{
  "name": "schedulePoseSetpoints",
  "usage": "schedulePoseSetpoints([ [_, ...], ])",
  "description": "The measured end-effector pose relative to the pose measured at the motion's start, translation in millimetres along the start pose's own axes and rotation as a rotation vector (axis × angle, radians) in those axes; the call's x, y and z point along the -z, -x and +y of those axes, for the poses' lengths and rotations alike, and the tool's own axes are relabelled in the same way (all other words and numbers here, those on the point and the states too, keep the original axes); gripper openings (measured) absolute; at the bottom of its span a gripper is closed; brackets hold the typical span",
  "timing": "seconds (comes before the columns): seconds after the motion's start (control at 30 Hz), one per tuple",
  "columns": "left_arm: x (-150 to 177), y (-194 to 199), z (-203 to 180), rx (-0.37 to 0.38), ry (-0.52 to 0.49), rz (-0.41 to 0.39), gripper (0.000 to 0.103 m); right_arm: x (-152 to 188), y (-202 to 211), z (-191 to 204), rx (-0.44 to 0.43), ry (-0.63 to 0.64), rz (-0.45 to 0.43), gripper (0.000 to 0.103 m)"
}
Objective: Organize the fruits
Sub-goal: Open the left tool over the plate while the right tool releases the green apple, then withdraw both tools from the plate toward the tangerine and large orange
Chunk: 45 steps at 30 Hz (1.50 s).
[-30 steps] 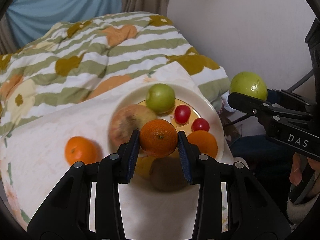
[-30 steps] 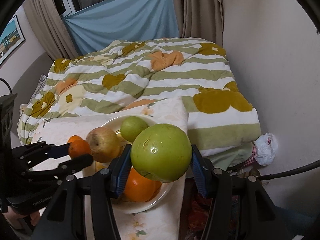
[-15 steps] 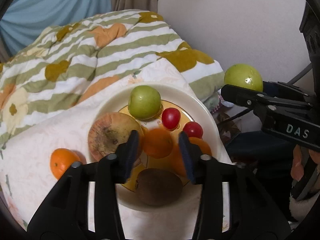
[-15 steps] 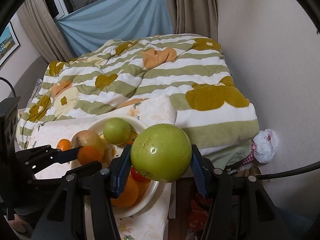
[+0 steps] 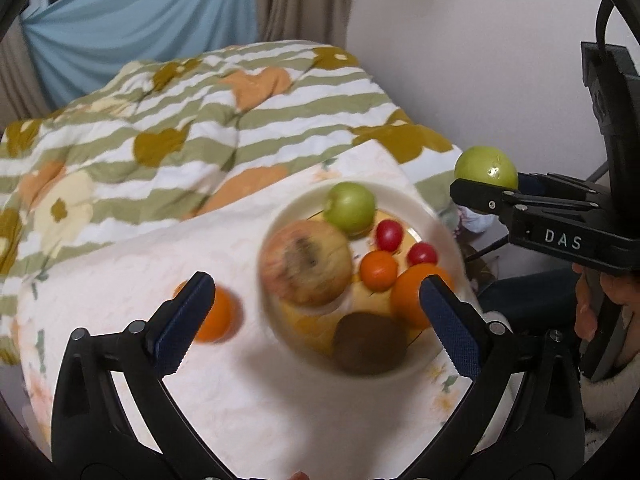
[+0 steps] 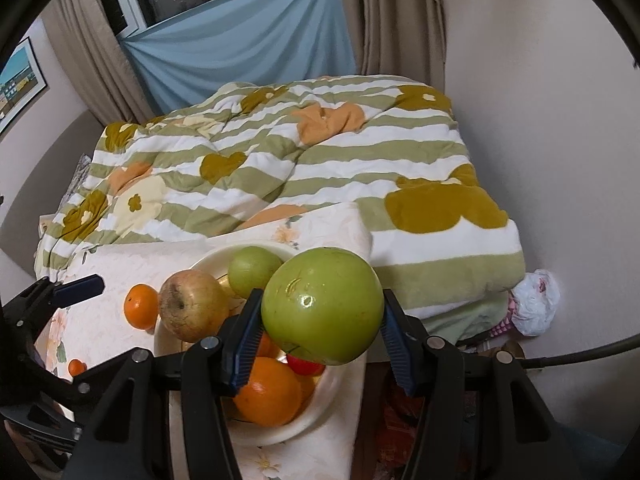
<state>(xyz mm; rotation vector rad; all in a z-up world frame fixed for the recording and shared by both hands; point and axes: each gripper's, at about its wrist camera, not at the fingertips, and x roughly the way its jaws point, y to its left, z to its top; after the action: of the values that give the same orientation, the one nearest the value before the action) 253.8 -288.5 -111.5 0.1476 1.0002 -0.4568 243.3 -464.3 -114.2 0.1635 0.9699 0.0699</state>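
Observation:
A white plate (image 5: 404, 196) on a pale floral cloth holds a green apple (image 5: 350, 207), a brownish apple (image 5: 306, 263), two cherry tomatoes (image 5: 389, 234), a small mandarin (image 5: 378, 269), a large orange (image 5: 412, 294) and a kiwi (image 5: 370, 342). Another mandarin (image 5: 218, 314) lies on the cloth left of the plate. My left gripper (image 5: 316, 316) is open and empty above the plate's near side. My right gripper (image 6: 320, 332) is shut on a big green apple (image 6: 322, 306), held right of the plate; it also shows in the left wrist view (image 5: 486, 168).
A green-striped quilt (image 6: 280, 160) covers the bed behind the cloth. A wall stands close on the right. A white plastic bag (image 6: 534, 302) lies low by the bed's corner. A tiny orange fruit (image 6: 76, 367) sits on the cloth at the left.
My left gripper opened wide, let go of the small mandarin onto the plate, and pulled back. The right gripper keeps holding the green apple and has shifted slightly.

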Motion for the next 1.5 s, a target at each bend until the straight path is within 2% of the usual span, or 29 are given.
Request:
schedulePoseSetpoints([
  [0.27,30.5,7.2,35.0,-0.088,0.096,0.046,0.103,8.6,-34.8,8.8,-0.055,0.019,0.040,0.052],
  [0.4,46.1,8.3,44.9,-0.125,0.136,0.073,0.103,10.5,-44.0,9.6,-0.048,0.038,0.035,0.052],
  [0.6,63.1,9.1,48.7,-0.144,0.174,0.099,0.103,15.0,-49.3,11.3,-0.037,0.067,0.026,0.052],
  [0.87,71.5,16.8,52.4,-0.153,0.192,0.091,0.103,18.4,-53.7,9.3,-0.026,0.052,0.030,0.052],
  [0.93,73.2,21.0,52.6,-0.160,0.191,0.085,0.103,19.8,-50.4,8.4,-0.028,0.047,0.009,0.059],
  [1.0,74.9,25.6,54.1,-0.164,0.196,0.080,0.103,19.0,-44.5,9.9,-0.025,0.051,-0.024,0.093],
  [1.07,78.2,32.7,57.5,-0.168,0.207,0.070,0.103,17.0,-38.3,12.0,-0.025,0.057,-0.050,0.101],
  [1.33,91.3,62.8,80.8,-0.164,0.241,0.028,0.103,16.9,-14.5,26.7,0.002,0.071,-0.089,0.102],
  [1.5,96.4,91.0,100.6,-0.163,0.233,-0.013,0.103,17.8,13.9,50.2,0.030,0.095,-0.120,0.102],
])
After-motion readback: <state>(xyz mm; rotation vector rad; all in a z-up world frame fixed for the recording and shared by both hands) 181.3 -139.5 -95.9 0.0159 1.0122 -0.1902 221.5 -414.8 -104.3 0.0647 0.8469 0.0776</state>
